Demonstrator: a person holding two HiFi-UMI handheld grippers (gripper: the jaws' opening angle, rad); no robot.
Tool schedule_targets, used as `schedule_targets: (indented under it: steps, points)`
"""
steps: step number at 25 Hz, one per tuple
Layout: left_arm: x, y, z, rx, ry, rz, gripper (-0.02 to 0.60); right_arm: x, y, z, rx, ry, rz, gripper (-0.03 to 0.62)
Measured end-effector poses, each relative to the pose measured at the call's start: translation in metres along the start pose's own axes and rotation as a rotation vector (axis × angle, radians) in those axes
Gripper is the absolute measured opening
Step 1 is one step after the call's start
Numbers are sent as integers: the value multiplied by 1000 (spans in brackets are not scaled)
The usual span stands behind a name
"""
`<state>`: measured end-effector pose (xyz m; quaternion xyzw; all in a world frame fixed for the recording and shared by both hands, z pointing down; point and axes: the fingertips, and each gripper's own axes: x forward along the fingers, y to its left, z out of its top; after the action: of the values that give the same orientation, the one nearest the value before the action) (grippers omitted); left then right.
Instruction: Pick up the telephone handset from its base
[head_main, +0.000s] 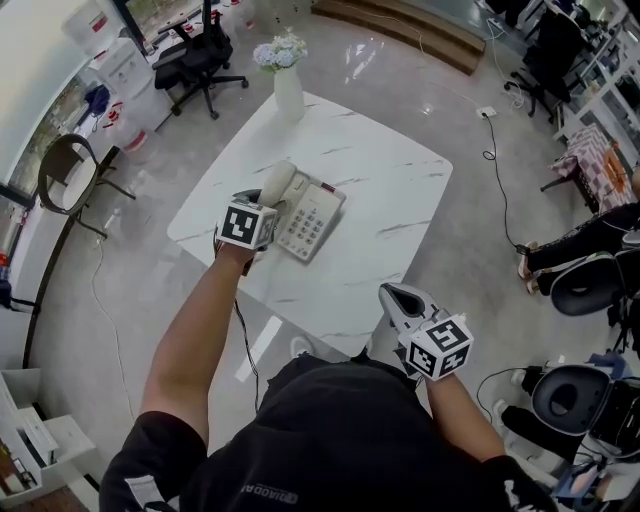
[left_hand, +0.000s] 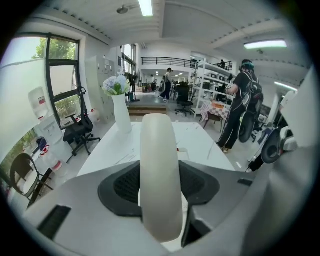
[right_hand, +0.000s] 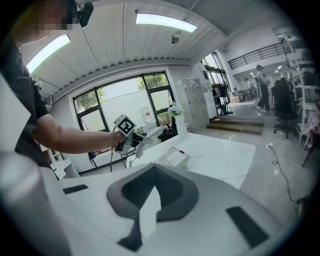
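1. The left gripper (head_main: 264, 203) has its fingers clamped on the cream, curved plastic telephone handset (head_main: 280, 183).
2. The handset is tilted, raised just over the left side of the beige push-button telephone base (head_main: 312, 220) on the white marble worktop (head_main: 390, 190).
3. The right gripper (head_main: 398, 296) hangs well apart from the base, off the worktop's near edge, with its fingers closed and empty.

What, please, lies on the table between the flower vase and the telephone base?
Nothing: in the head view, the stretch of marble table between the vase and the telephone base is bare.
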<state>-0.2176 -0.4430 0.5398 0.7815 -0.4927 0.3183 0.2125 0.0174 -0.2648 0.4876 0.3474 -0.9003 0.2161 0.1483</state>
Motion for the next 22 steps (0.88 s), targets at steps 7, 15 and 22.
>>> schedule_targets:
  steps: [7, 15, 22]
  points:
    - [-60, -15, 10, -101, -147, -26, 213, 4, 11, 14, -18, -28, 50, 0]
    - [-123, -41, 13, -175, -303, -70, 213, 13, 22, 32, -53, -43, 89, 0]
    - [-160, -73, -3, -199, -347, -122, 213, 14, 29, 50, -52, -68, 116, 1]
